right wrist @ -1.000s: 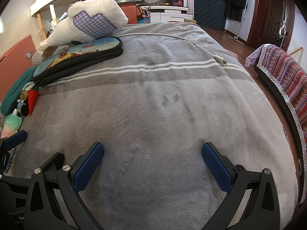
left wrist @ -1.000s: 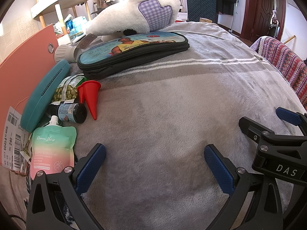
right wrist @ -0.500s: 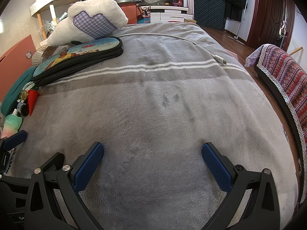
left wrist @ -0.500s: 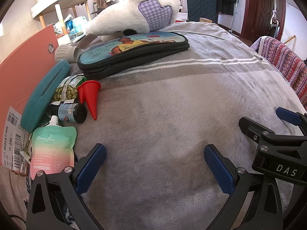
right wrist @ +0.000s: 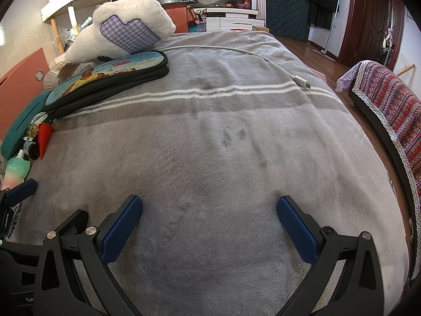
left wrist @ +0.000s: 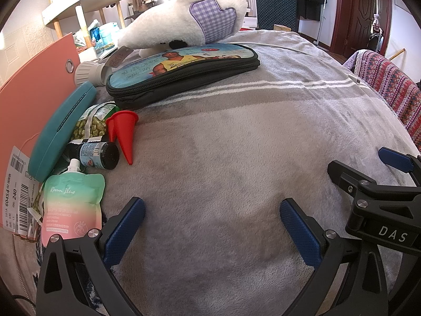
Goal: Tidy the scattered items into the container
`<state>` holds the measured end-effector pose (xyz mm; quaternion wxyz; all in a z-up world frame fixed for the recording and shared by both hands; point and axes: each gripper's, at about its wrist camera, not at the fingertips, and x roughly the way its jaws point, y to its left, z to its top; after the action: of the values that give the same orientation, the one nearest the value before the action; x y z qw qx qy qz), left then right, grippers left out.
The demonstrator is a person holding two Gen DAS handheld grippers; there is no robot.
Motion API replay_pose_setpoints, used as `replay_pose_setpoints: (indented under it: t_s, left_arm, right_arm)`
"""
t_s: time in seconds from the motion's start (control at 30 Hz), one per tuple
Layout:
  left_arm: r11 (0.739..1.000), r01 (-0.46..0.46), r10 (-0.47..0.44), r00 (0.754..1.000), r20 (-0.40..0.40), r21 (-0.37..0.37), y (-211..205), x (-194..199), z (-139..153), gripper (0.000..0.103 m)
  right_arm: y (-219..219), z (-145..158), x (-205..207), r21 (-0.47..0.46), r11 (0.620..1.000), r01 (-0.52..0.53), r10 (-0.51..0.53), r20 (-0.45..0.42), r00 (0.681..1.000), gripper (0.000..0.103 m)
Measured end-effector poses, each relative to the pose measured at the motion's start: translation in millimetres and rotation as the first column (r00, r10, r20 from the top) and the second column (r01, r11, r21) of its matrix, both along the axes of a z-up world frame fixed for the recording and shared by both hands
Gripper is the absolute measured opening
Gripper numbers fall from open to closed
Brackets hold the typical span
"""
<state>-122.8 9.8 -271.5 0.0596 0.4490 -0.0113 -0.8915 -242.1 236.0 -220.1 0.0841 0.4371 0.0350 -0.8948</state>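
On the grey blanket (left wrist: 223,158) lie a zipped printed pouch (left wrist: 181,68) (right wrist: 105,79), a red cone (left wrist: 125,131) (right wrist: 43,137), a dark small bottle (left wrist: 96,155), a green-pink spout pouch (left wrist: 72,205) (right wrist: 15,169), a snack bag of green peas (left wrist: 90,123) and a teal case (left wrist: 60,134) (right wrist: 18,126). My left gripper (left wrist: 211,226) hovers open over bare blanket, right of the spout pouch. My right gripper (right wrist: 209,223) is open too, nothing between its fingers; it sits beside the left one, whose blue fingertip (right wrist: 19,193) shows at its left.
A white plush pillow (left wrist: 184,18) (right wrist: 123,29) leans on the zipped pouch. A white cable (right wrist: 263,60) crosses the far blanket. A pink box side (left wrist: 23,97) bounds the left; a patterned cloth (right wrist: 389,105) lies right. Shelves stand behind.
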Motion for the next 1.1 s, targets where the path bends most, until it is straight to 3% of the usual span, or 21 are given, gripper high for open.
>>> replay_pose_setpoints:
  t_s: [1.1]
  left_arm:
    - [1.0, -0.003, 0.003, 1.0, 0.0, 0.0, 2.4, -2.5, -1.0, 0.103]
  right_arm:
    - [0.5, 0.2, 0.3, 0.0, 1.0, -0.002, 0.002, 0.0, 1.0, 0.103]
